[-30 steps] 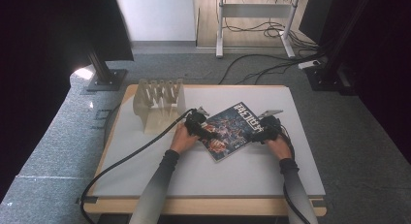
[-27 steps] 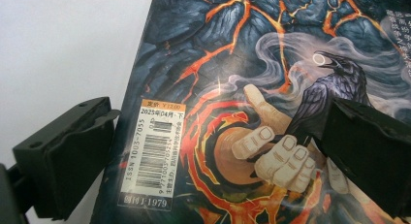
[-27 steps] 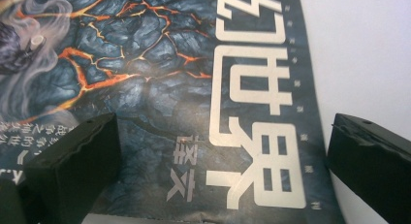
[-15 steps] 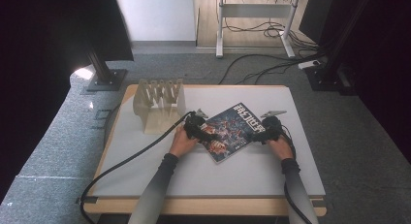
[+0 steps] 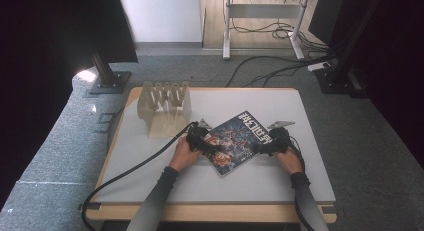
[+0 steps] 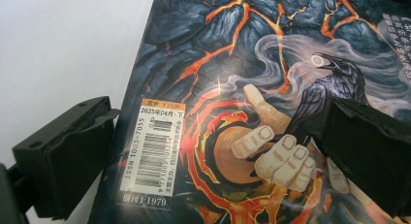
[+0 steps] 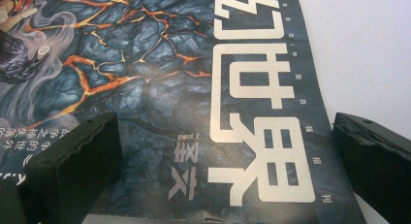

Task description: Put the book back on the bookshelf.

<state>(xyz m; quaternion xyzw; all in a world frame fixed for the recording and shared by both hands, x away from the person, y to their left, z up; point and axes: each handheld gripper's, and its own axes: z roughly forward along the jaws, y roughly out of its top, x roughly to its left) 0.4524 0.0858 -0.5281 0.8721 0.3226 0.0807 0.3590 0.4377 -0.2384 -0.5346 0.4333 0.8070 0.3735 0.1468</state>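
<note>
Magazine (image 5: pixel 235 142), lying flat and askew mid-table (image 5: pixel 310 186), has stayed put while the left gripper (image 5: pixel 200 139) and right gripper (image 5: pixel 272 143) closed in, jaws spread astride opposite edges, suggesting a two-handed lift.

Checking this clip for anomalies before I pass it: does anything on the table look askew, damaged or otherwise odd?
Only the magazine stands out: it lies flat but turned diagonally to the table edges. Both the left gripper and the right gripper hang open over its cover. The wooden rack stands upright. No tears or spills visible.
</note>
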